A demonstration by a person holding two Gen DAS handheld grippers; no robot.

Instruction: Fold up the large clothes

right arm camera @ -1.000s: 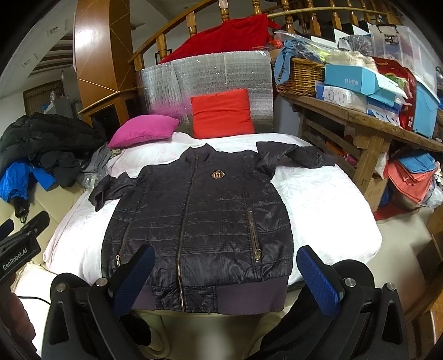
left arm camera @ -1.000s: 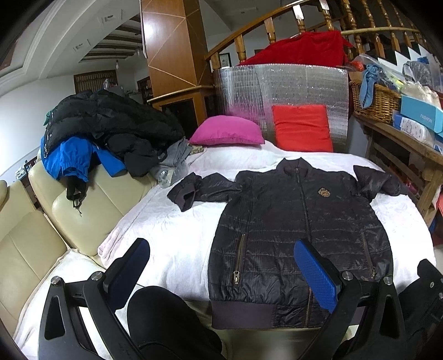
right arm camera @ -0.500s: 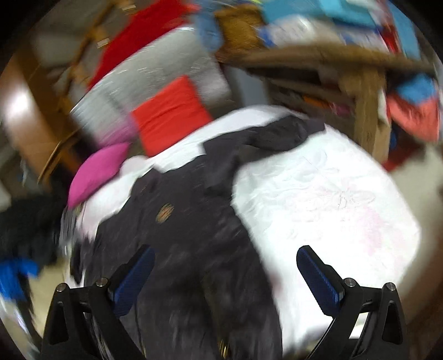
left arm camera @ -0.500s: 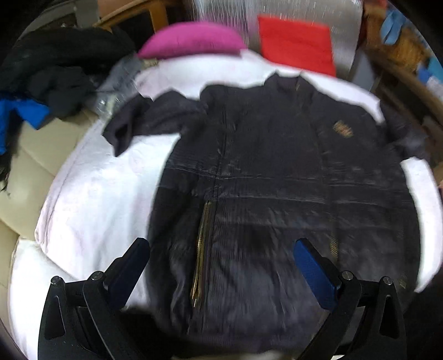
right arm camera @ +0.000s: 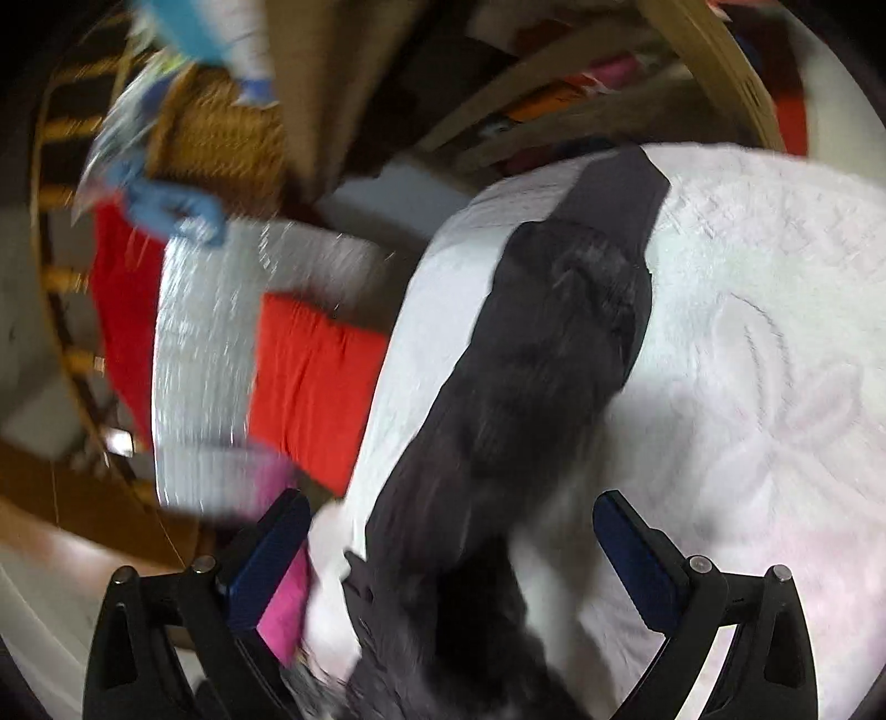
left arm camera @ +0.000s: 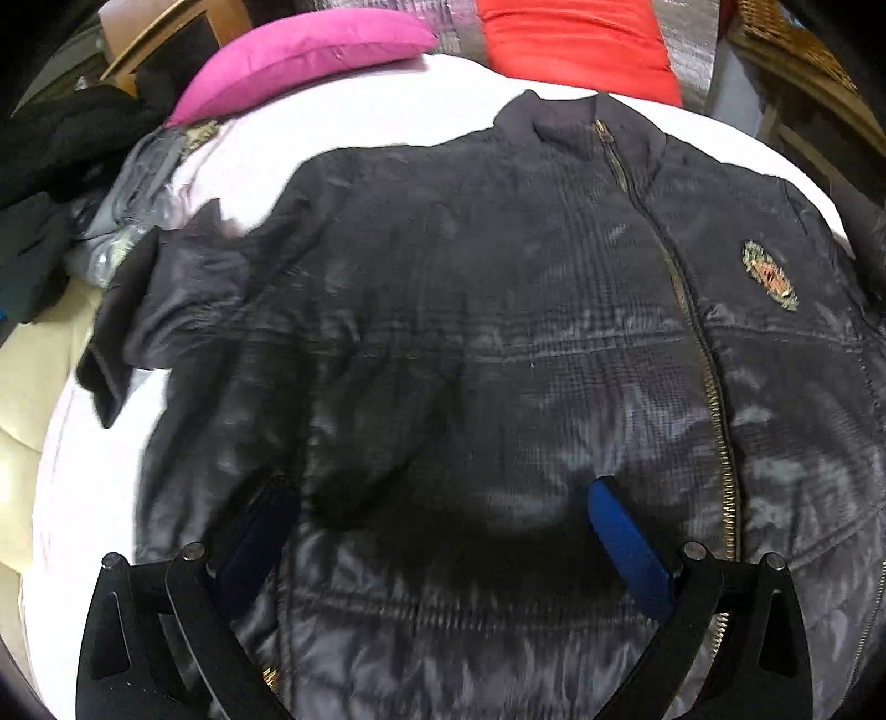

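Left wrist view, left to right: dark clothes pile (left arm camera: 50, 160) at 10 o'clock, pink cushion (left arm camera: 299, 55) at 11, red cushion (left arm camera: 576, 44) at 12, all at the far edge of the white bed cover (left arm camera: 94, 476). Black quilted jacket (left arm camera: 498, 343) lies front-up and zipped on the bed, filling most of the frame; collar at 12, its one visible sleeve crumpled out toward 9, chest badge (left arm camera: 769, 274) at 3. Left claw (left arm camera: 443, 543) spread wide, low over the jacket body, holding nothing; contact with the fabric can't be confirmed. Right wrist view is motion-blurred and rolled: wicker basket (right arm camera: 221, 133) at 11, red cushion (right arm camera: 310, 387) at 9, foil-like panel (right arm camera: 205, 354) beside it. Jacket sleeve (right arm camera: 542, 354) runs across the white bed cover (right arm camera: 764, 354) from 6 up to the cuff at 1. Right claw (right arm camera: 451, 559) spread, fingers either side of the sleeve near the shoulder end, nothing pinched.
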